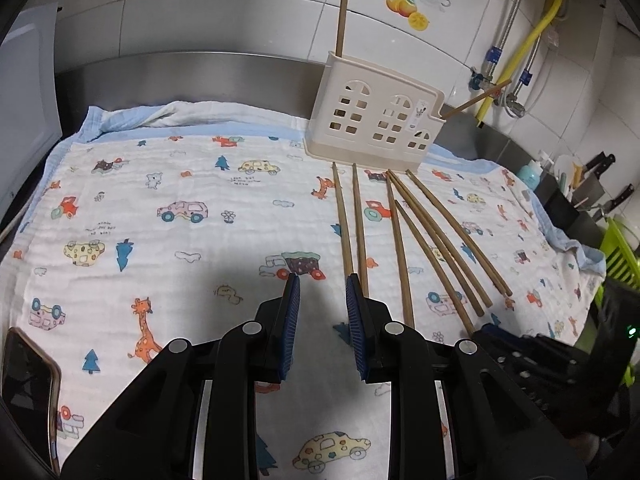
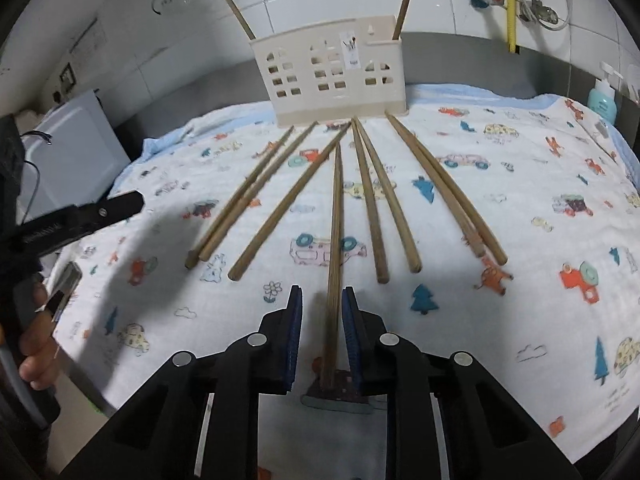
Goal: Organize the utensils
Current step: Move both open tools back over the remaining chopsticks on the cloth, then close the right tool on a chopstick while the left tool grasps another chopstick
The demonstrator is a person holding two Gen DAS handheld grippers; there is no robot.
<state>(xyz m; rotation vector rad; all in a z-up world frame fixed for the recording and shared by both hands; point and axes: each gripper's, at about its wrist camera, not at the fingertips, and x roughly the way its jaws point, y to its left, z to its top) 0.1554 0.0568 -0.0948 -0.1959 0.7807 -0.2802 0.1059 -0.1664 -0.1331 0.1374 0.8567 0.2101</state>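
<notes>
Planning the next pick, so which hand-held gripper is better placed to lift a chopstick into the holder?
Right. The right hand-held gripper already straddles a chopstick, aimed toward the holder. The left hand-held gripper has only cloth between its fingers.

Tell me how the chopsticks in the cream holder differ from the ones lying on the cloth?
The holder chopsticks stand leaning, one at each end of the holder; the cloth chopsticks lie flat on the cloth, fanned out. There are only two holder chopsticks, while the cloth chopsticks are many more. Both sets look like the same plain brown wood.
</notes>
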